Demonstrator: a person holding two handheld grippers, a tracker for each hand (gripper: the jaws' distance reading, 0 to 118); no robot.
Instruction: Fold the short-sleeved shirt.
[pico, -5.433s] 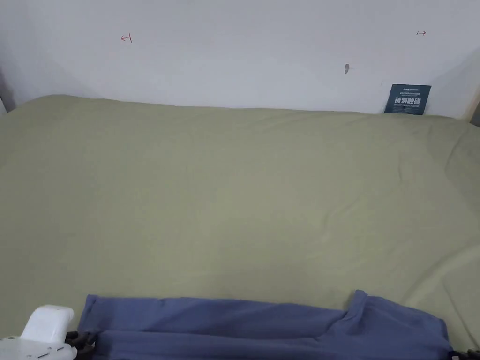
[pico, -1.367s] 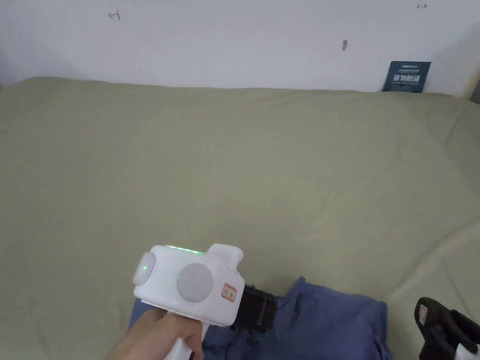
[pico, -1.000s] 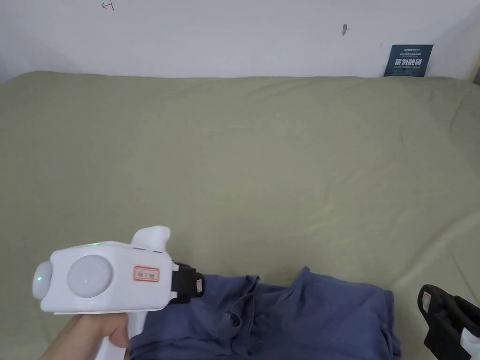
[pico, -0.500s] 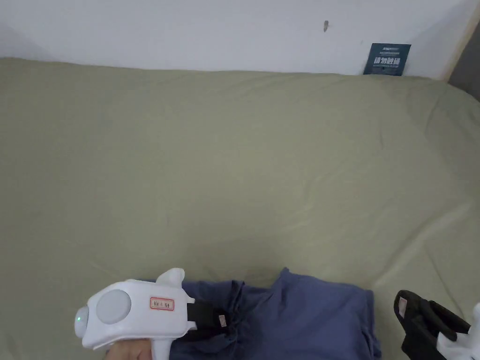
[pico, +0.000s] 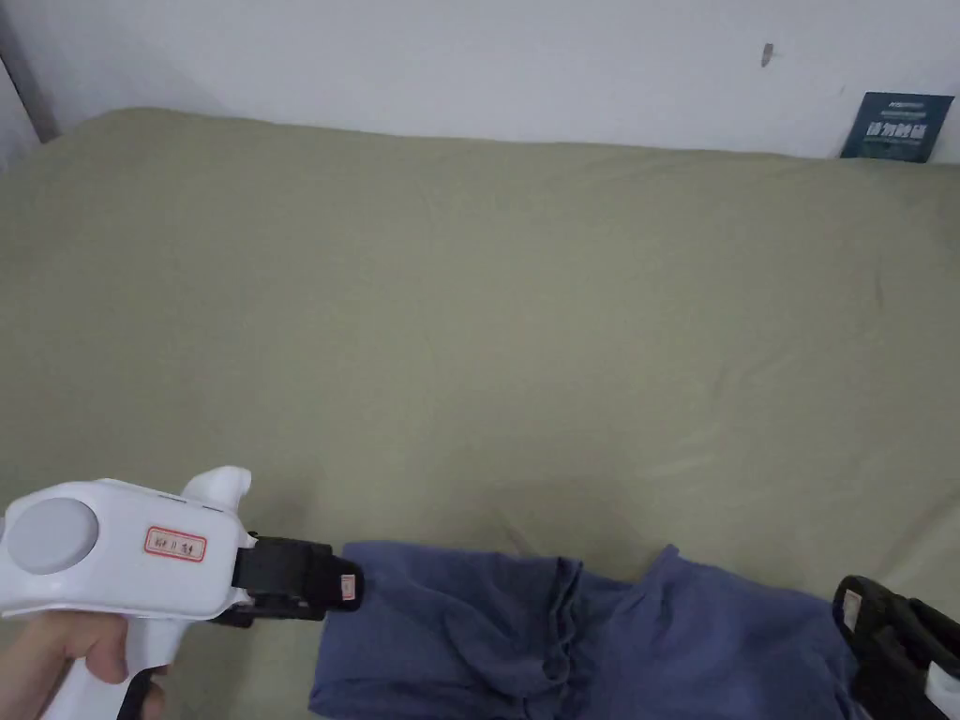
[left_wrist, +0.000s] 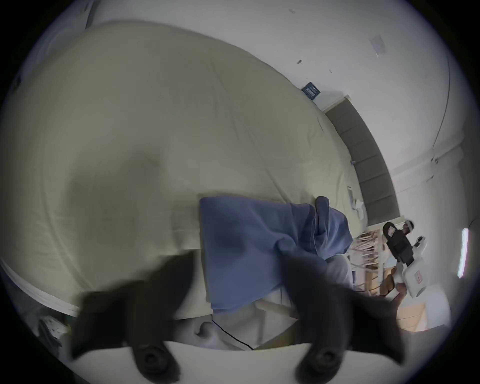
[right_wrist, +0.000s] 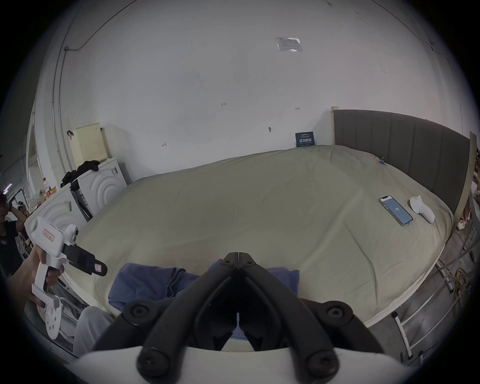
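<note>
My left gripper (pico: 342, 589) hangs just left of the blue shirt (pico: 572, 637), its jaws spread wide with nothing between them, as its own view shows. My right gripper (right_wrist: 238, 256) has its jaws pressed together, tips meeting above the shirt and pinching no cloth. The shirt lies bunched along the near edge of the olive bed (pico: 487, 328). At the far right of the bed, a phone (right_wrist: 395, 210) and a white device (right_wrist: 422, 212) lie side by side.

The left tongs (pico: 349, 588) have let go and pulled back left of the shirt (pico: 581, 637), now folded narrower.
</note>
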